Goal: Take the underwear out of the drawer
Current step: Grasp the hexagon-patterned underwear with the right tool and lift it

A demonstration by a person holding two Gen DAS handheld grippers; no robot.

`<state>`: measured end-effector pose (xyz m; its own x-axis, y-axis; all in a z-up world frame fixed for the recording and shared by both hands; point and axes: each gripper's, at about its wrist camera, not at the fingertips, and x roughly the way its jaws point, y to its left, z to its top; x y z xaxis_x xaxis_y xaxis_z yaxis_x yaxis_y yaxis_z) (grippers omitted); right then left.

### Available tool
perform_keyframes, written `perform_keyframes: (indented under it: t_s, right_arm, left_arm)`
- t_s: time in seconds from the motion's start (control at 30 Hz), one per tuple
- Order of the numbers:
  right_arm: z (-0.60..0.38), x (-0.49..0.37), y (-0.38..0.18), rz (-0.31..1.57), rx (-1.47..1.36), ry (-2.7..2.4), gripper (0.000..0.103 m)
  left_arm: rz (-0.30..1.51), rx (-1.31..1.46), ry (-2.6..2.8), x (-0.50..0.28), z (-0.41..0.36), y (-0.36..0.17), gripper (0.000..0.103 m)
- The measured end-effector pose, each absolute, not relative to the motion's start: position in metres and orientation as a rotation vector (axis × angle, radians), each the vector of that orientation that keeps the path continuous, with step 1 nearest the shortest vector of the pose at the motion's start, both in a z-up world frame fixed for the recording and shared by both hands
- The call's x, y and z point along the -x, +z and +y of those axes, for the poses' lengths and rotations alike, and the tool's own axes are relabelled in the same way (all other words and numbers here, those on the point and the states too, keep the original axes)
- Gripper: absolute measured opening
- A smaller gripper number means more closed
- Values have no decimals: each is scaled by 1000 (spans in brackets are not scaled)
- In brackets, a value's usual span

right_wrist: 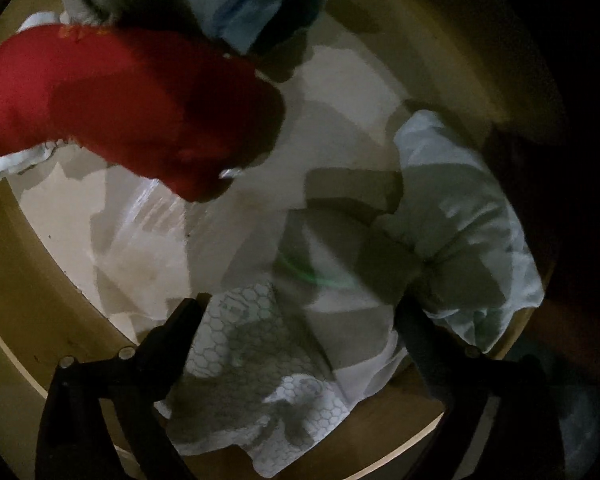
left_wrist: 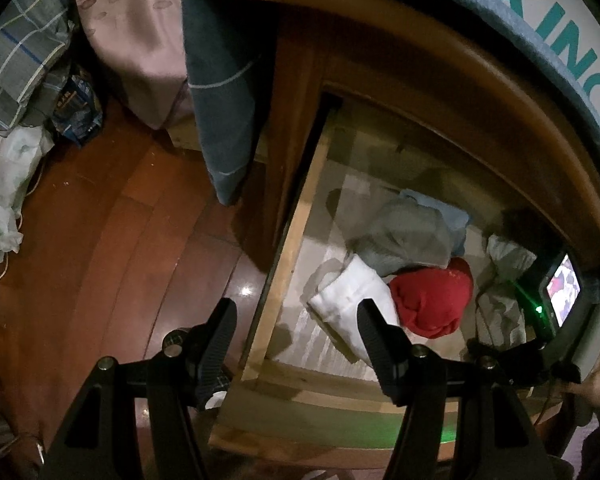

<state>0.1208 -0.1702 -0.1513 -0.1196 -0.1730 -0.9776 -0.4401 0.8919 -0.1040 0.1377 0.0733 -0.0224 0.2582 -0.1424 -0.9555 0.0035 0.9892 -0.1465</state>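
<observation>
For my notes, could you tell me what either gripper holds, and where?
Nothing: the left gripper and right gripper are both open, the right one over patterned cloth.

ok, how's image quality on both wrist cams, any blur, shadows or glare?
Left wrist: fairly sharp, strong fisheye bending of the wooden drawer, a bright glare spot on the glossy wooden floor. Right wrist: dim and motion-smeared, hard shadows across the pale drawer liner, a faint green flare arc; the red fabric bundle stays readable.
</observation>
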Motion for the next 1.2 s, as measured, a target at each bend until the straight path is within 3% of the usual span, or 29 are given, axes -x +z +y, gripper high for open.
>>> perform_keyframes:
  t_s: [0.2,0.33,0.43,0.6,1.0,1.2]
  right_arm:
    - [-185,-115,-150,1690,438,228,74]
    - [-193,-105,-139,1670,412,195,48]
    - [-195,-99,-126,1640,388,179,36]
    - [-192,-83,-104,1591,340,181,31]
    - [-229,-43,-38,1328,-205,99,31]
    - [-252,-40,-46,1277,-438,33,31]
  left_arm:
    - [1314,104,-111,-137,68,-25,64]
    - [1303,127,-116,-138,68,-25,64]
    - [1309,115,-133,-136,64,-26,64]
    - [1295,83,-137,-133,57,-25,64]
    - [1319,13,-256,-121,28,-26,64]
    - [1311,-96,-421,-115,-6,-20,64]
